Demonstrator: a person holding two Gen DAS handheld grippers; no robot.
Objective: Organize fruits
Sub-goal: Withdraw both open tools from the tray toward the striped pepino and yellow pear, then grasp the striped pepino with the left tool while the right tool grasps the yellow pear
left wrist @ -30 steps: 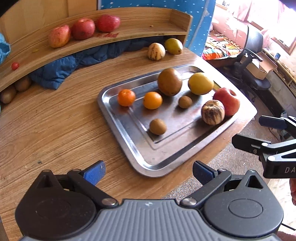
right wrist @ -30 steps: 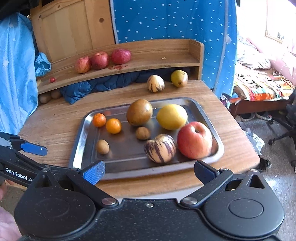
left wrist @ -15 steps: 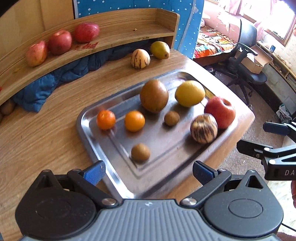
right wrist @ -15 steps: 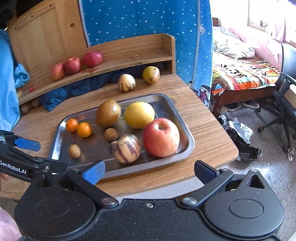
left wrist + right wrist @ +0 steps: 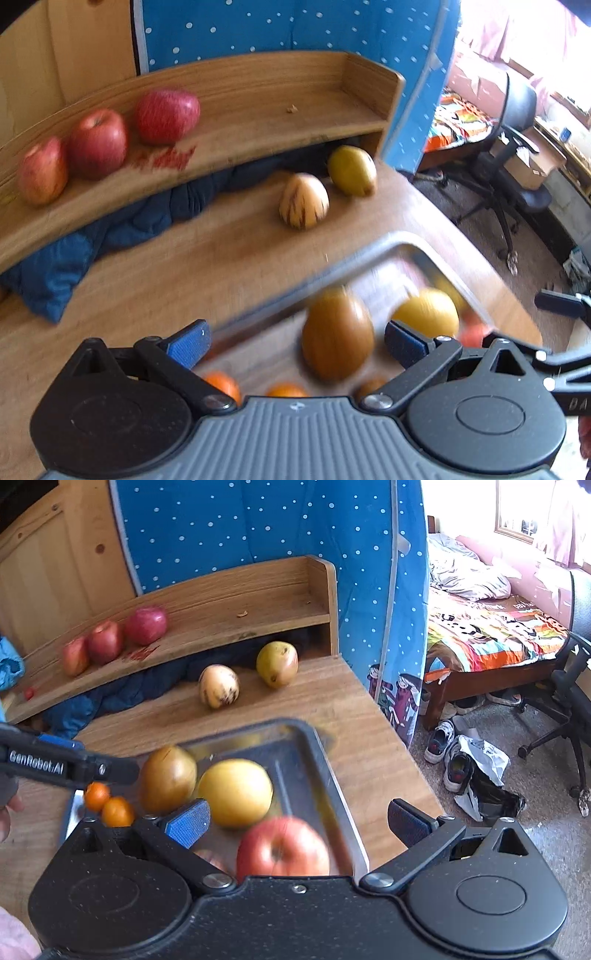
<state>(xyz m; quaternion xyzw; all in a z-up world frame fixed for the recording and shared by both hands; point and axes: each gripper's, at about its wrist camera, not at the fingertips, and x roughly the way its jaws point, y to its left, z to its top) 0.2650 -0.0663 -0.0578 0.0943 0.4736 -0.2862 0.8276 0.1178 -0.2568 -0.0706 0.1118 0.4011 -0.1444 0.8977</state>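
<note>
Right gripper [image 5: 295, 819] is hovering open, empty, over red apple [image 5: 282, 849] at 6 o'clock in tray [image 5: 332, 786]. Left gripper [image 5: 295, 339] is also gaping empty. Apple is likely handling firm, smooth, bruisable; best gripped across its widest girth.

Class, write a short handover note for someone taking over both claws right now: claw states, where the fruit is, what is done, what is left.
Left claw: open, empty, over the tray's near side, brown fruit ahead between its fingers.
Right claw: open, empty, over the tray, red apple just ahead.
On the shelf: three apples.
On the table under the shelf: a striped fruit and a pear.
In the tray: brown fruit, yellow fruit, red apple, two oranges; more fruit is partly hidden.
Done, it seems: apples grouped on the shelf.
Left: sort the tray fruit; nothing is gripped yet.
</note>
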